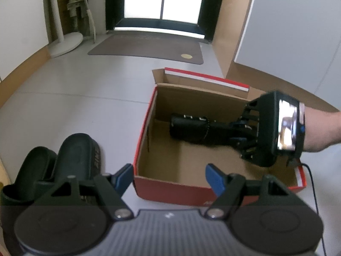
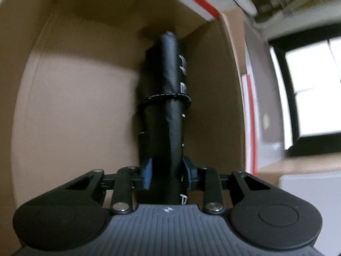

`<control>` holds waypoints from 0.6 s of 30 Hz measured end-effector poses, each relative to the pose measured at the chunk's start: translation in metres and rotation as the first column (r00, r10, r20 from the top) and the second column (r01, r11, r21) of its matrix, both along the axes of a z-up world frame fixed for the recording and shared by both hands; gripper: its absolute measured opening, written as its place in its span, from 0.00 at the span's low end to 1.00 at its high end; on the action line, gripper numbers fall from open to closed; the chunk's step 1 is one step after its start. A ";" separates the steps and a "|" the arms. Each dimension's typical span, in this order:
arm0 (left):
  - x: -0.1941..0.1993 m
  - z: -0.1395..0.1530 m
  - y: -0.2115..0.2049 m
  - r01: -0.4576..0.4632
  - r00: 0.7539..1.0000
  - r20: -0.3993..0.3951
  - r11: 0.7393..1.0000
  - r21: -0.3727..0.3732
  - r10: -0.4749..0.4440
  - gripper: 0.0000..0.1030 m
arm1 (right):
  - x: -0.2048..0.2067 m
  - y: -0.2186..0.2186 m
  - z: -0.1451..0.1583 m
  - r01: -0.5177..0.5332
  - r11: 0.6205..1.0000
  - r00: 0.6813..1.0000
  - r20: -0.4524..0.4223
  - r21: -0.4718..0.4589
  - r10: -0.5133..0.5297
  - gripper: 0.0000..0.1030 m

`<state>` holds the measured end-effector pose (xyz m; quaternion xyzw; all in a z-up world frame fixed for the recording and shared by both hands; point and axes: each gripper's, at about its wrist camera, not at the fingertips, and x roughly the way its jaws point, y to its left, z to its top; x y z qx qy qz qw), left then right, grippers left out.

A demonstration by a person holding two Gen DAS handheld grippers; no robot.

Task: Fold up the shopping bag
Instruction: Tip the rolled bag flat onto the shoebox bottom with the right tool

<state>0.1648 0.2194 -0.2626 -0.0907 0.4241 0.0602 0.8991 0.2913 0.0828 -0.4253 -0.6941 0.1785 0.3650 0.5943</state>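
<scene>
The shopping bag is rolled into a tight black bundle with a cord looped around its middle. It lies inside an open red shoebox with a brown cardboard interior. My right gripper reaches in from the right and is shut on one end of the roll. In the right wrist view the bag runs away from the gripper toward the box's far corner, with both blue pads pressing its sides. My left gripper hangs open over the box's near wall, holding nothing.
A pair of black slides lies on the grey floor left of the box. The box lid stands up at its far side. A brown doormat lies before a glass door beyond. A person's forearm enters from the right.
</scene>
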 end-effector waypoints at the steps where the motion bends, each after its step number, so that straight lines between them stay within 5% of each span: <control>1: 0.000 0.000 0.000 0.002 1.000 0.000 1.000 0.000 -0.002 0.74 | -0.005 -0.001 -0.004 -0.028 0.999 0.999 0.031 -0.022 0.028 0.31; 6: -0.002 0.000 0.000 0.001 1.000 0.002 1.000 -0.001 -0.001 0.74 | -0.019 -0.001 -0.009 -0.057 0.996 0.997 0.039 -0.071 0.060 0.33; 10: -0.001 0.000 0.000 0.002 1.000 0.002 1.000 -0.002 -0.002 0.74 | -0.018 0.002 0.006 -0.027 0.999 0.997 -0.077 -0.037 0.024 0.50; 18: -0.002 0.000 0.000 0.004 1.000 0.005 1.000 -0.003 -0.004 0.74 | -0.005 0.003 0.033 0.025 1.000 0.975 -0.222 0.016 -0.020 0.54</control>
